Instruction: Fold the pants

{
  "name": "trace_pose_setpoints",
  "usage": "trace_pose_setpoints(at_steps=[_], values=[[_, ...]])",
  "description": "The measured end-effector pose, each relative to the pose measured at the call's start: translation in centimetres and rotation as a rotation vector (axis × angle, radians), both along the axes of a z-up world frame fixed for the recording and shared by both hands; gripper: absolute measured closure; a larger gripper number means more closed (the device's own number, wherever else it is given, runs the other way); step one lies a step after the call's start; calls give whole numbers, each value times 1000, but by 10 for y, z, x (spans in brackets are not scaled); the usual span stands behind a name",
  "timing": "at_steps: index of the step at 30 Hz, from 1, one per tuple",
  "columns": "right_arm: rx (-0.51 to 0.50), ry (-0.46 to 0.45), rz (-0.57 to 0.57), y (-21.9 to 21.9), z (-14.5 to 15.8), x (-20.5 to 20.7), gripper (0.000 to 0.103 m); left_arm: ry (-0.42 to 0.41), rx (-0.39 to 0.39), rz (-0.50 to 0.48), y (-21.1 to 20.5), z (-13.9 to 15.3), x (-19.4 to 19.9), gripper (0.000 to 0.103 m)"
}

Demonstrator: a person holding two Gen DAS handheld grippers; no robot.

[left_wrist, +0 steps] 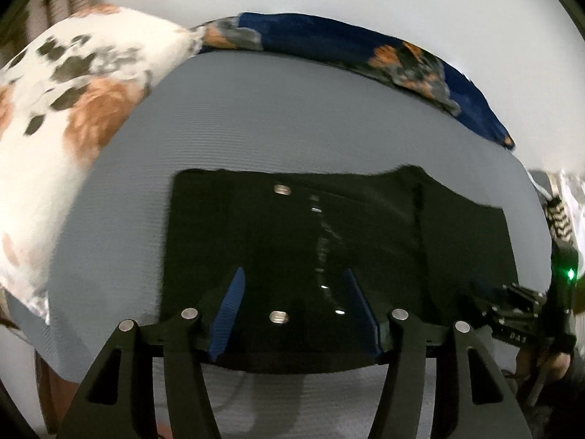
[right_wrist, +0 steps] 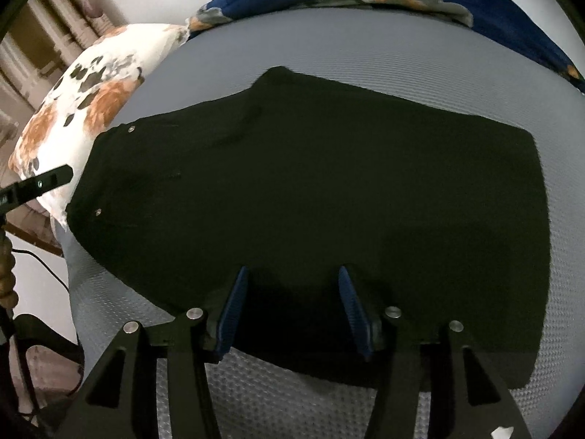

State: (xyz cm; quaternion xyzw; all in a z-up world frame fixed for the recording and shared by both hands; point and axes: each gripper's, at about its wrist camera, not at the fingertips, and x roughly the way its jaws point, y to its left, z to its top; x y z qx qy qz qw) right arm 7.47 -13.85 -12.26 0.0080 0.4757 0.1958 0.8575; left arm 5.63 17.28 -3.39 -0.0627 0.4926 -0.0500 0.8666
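Folded black fabric pants [right_wrist: 310, 201] flat on grey textured bed [left_wrist: 292, 109].
Left gripper [left_wrist: 294, 311] and right gripper [right_wrist: 294, 307] above the pants' near edge, jaws apart, nothing clamped.

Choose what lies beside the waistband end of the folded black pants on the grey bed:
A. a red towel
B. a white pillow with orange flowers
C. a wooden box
B: the white pillow with orange flowers sits next to the folded black pants, by their metal buttons.
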Motion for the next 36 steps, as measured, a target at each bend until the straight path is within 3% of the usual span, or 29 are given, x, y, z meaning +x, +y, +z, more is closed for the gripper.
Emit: trace_pose_setpoints(at_steps=[10,16,22,28,36], values=[[-24,15,69,40,1,4,50,23,-54,102,61,-6,2,43],[-29,27,83,57,1,8,39,78,-177,114,92,-19,6,43],[-25,40,88,65,3,10,38,145,-313,125,118,-42,16,43],[9,66,69,64,2,13,33,219,-395,125,132,-66,28,43],[34,98,25,66,2,19,31,233,-532,47,139,-84,40,43]])
